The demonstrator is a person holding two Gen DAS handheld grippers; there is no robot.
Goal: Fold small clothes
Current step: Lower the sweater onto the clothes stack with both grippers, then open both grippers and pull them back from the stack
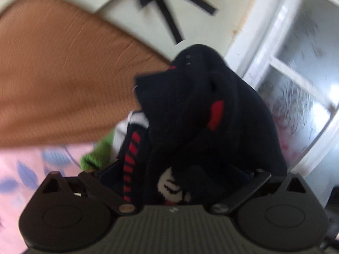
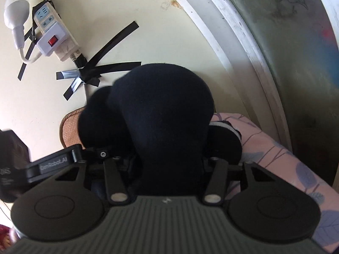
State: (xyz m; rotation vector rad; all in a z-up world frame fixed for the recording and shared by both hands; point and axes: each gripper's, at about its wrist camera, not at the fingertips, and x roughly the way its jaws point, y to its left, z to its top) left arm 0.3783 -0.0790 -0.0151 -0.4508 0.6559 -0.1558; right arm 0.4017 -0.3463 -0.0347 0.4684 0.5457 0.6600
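Observation:
A bunched dark navy garment (image 1: 190,110) with red stripes and a cartoon face fills the left wrist view. It sits raised between the widely spread jaws of my left gripper (image 1: 175,169), and the cloth hides the fingers. In the right wrist view the same dark garment (image 2: 161,110) bulges up out of my right gripper (image 2: 167,158), whose jaws pinch it narrow at the base. The fingertips are buried in the fabric. The black frame of the left gripper (image 2: 53,164) shows at the left edge, close beside the bundle.
Green cloth (image 1: 95,154) and white cloth (image 1: 127,127) lie under the bundle on a pink leaf-print sheet (image 2: 286,165). A brown padded headboard (image 1: 63,74) stands to the left. On the wall are a taped power strip (image 2: 53,38) and a bulb (image 2: 15,14). A white window frame (image 1: 286,74) is on the right.

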